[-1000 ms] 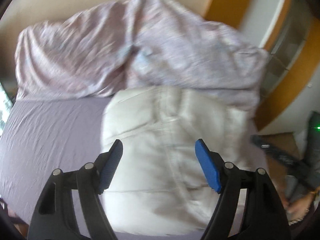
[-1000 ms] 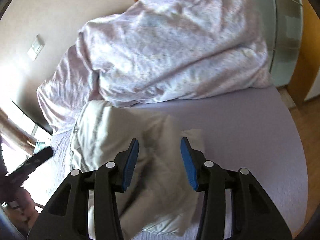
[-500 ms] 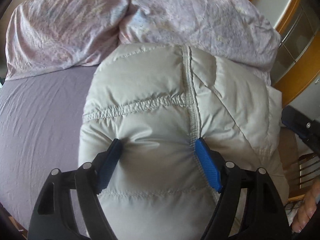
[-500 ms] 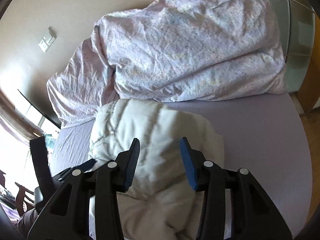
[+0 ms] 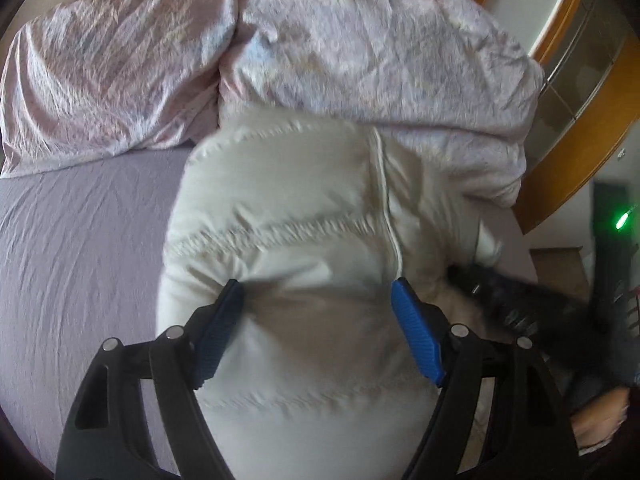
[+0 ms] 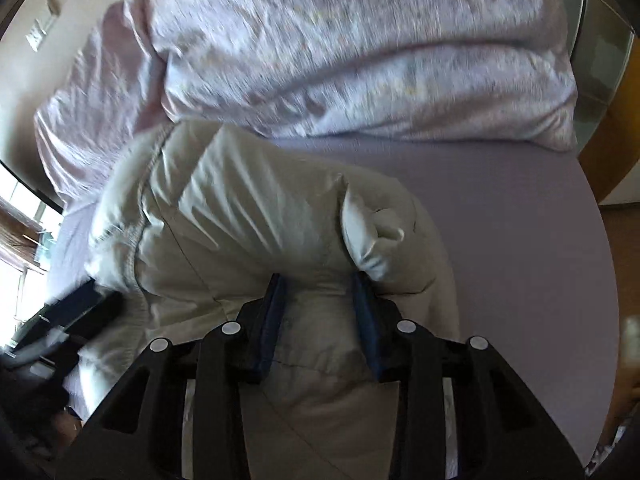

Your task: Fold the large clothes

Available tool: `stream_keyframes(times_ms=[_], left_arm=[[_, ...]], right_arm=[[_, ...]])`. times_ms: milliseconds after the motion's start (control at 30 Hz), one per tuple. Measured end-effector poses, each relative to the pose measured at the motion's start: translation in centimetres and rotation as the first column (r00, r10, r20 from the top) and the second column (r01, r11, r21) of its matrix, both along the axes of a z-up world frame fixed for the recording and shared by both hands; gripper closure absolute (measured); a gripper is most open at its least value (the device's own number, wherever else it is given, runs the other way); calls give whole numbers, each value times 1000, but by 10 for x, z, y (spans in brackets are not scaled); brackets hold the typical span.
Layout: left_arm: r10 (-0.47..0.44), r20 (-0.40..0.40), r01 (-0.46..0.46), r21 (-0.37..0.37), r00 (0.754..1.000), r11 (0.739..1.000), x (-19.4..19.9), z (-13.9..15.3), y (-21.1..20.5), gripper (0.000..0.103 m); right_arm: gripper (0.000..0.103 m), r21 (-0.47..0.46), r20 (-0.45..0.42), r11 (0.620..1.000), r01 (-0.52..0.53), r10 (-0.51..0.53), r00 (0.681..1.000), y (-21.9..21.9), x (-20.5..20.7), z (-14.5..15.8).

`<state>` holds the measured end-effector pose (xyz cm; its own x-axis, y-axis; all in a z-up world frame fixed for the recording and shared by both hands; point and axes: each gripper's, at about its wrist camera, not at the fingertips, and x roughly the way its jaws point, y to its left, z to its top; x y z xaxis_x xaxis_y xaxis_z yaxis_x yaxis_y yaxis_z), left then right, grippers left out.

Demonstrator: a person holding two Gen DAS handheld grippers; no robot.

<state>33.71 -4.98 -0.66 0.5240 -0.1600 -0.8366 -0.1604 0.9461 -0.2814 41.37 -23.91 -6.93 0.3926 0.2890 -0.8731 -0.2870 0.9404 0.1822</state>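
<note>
Puffy white jacket [image 5: 304,216] sits bunched on the bed [image 5: 80,240]. Left tongs [image 5: 316,292] spread wide, both pads pressing into it; right tongs [image 6: 318,284] just closing, pinching a jacket fold.

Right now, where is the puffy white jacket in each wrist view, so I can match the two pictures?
Left wrist view: the puffy white jacket fills the centre and bottom, bulging between the left gripper fingers.
Right wrist view: it spreads from centre-left to the bottom, a fold of it between the right gripper fingers.
Shared landmark: the crumpled pink duvet lies across the top of both pictures, behind the jacket.
</note>
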Motion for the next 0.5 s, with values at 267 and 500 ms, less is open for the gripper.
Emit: stream_keyframes(times_ms=[267, 500], left_arm=[[55, 43, -59, 95, 998, 994, 15, 1, 17, 27], [55, 42, -62, 189, 998, 980, 27, -22, 12, 19]], right_arm=[[66, 15, -34, 1000, 19, -19, 999, -5, 3, -17], [66, 10, -10, 999, 39, -39, 999, -2, -1, -22]])
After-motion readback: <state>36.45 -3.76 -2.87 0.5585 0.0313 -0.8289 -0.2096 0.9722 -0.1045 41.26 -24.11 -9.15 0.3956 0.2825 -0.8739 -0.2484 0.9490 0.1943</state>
